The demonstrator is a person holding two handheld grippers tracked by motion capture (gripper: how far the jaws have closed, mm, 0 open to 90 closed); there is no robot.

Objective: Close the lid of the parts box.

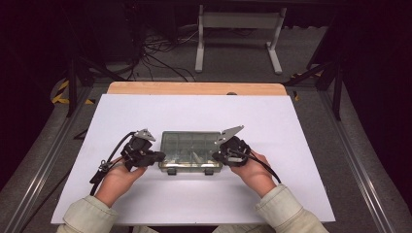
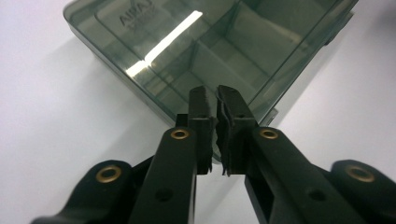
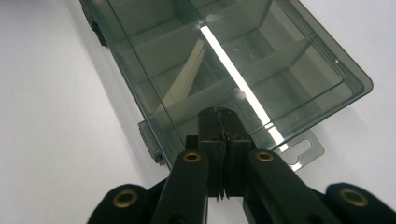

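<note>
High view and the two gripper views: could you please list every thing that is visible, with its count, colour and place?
Compartment box: one, clear smoky grey-green, lid closed, on the white sheet between the two grippers.
Latches: two, dark grey, on the box's near edge.
Strip: one, pale cream, lying slanted inside a compartment of the box.
White sheet: one, white, covering most of the table.
Table: one, light wood, its far edge bare beyond the sheet.
Stand: one, white, on the floor behind the table.
Left gripper: one, black, shut, at the box's left end.
Right gripper: one, black, shut, at the box's right end.
Sleeves: two, pale beige, bottom edge.
</note>
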